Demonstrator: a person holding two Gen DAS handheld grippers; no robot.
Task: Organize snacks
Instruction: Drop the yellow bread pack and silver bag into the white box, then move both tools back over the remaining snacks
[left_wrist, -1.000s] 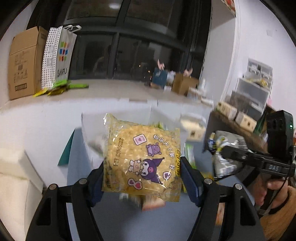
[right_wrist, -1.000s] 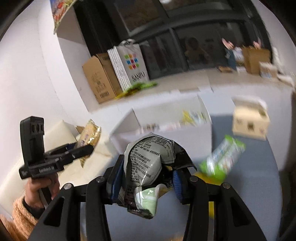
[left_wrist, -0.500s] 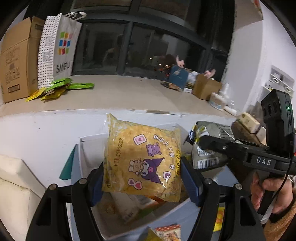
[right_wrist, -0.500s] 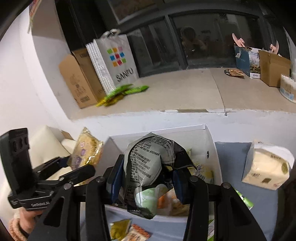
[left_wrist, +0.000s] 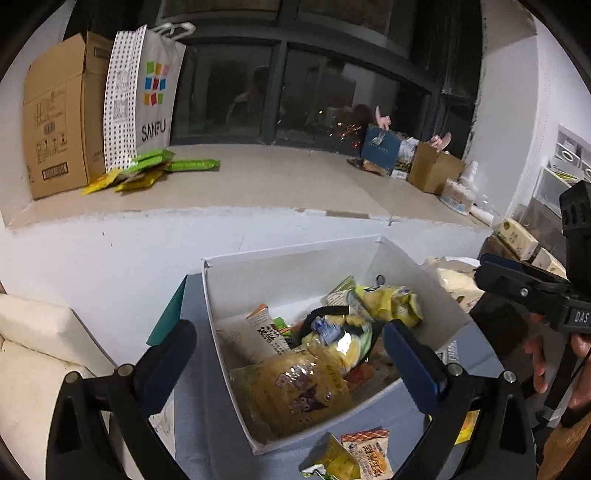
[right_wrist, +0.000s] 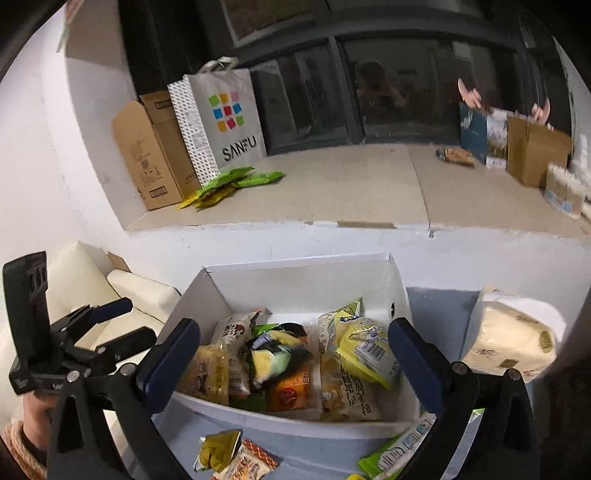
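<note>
A white cardboard box (left_wrist: 295, 277) (right_wrist: 303, 284) stands on the blue-grey table, full of several snack packs. The yellow cartoon-print pack (left_wrist: 295, 395) (right_wrist: 207, 373) lies at its near left. The dark crumpled pack (right_wrist: 277, 354) (left_wrist: 340, 332) with a yellow-green inside rests in the middle. My left gripper (left_wrist: 288, 328) hovers over the box with its jaws opening wide, nothing between them. My right gripper (right_wrist: 293, 325) does the same beside it, jaws opening and empty. Each gripper shows in the other's view: left gripper (right_wrist: 107, 325), right gripper (left_wrist: 517, 280).
Loose snack packs (left_wrist: 365, 454) (right_wrist: 236, 458) and a green pack (right_wrist: 399, 454) lie on the table before the box. A tissue pack (right_wrist: 513, 339) sits to its right, a cream cushion (left_wrist: 33, 369) to its left. Behind, the window ledge (left_wrist: 277, 184) carries a cardboard box, a SANFU bag and green packs.
Both grippers have opened and let go of their packs, which now lie in the white box. Both moved forward over the box.
</note>
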